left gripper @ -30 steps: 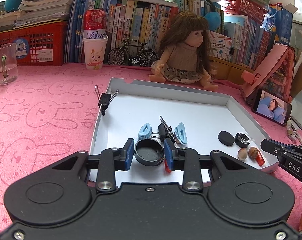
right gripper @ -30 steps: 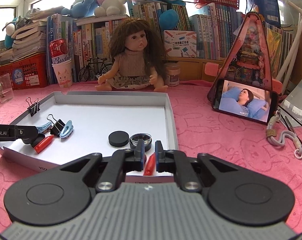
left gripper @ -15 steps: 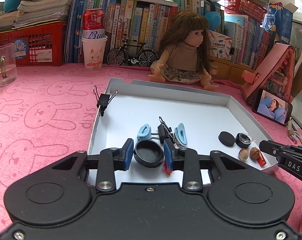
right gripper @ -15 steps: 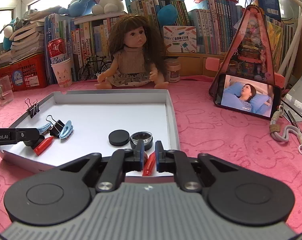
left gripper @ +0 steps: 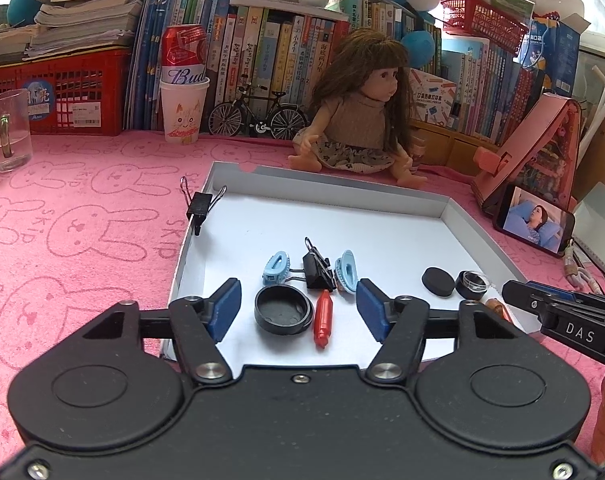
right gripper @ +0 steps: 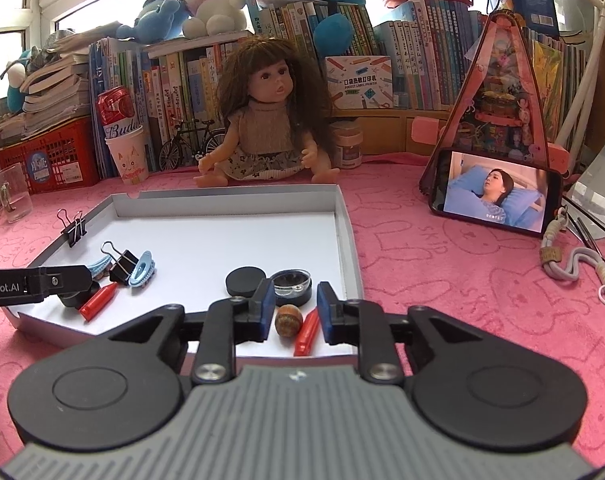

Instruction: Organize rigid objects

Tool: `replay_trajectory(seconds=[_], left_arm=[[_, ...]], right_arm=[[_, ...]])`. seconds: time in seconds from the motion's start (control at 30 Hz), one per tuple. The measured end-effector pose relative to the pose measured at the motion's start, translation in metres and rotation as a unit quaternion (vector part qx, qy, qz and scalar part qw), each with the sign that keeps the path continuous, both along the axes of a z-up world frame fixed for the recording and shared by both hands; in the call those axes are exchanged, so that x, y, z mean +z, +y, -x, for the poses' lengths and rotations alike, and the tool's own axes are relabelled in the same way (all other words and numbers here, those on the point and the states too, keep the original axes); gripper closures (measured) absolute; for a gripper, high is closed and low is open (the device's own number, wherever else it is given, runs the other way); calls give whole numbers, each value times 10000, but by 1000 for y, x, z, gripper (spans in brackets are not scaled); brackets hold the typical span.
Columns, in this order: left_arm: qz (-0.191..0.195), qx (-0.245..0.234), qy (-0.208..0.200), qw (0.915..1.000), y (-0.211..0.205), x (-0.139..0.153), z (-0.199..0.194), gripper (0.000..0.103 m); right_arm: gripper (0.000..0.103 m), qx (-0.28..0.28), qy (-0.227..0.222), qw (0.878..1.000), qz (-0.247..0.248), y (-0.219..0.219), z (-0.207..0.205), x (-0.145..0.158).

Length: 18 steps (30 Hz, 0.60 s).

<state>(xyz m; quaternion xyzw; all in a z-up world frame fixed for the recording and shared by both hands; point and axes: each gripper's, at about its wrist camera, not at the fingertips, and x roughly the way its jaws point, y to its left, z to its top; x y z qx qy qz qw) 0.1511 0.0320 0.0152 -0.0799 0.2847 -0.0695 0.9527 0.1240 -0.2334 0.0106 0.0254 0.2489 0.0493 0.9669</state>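
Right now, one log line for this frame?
left gripper: just opened, off black lid | right gripper: just opened, off acorn | both in tray

Daylight enters from windows [right gripper: 42,4] behind the bookshelf [left gripper: 262,52], overexposing them. The white tray floor [left gripper: 382,236] is bright with soft shadows. Focus is sharp; fisheye distortion bends and darkens the edges.

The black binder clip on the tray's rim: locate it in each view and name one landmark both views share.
Left wrist: black binder clip clipped on the tray rim's left edge, upper left of centre.
Right wrist: same clip at far left, on the rim's left side.
Shared landmark: the doll sitting behind the tray.
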Motion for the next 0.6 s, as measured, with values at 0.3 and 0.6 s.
replay_trajectory(seconds=[0.3, 0.6], left_arm=[[17, -36, -99, 9999, -2, 8, 8, 29], [-12, -61, -117, 9999, -2, 11, 14, 26]], right_arm=[[40, 62, -117, 9999, 8, 5, 7, 8], [37, 121, -97, 9999, 45, 7, 11, 8]])
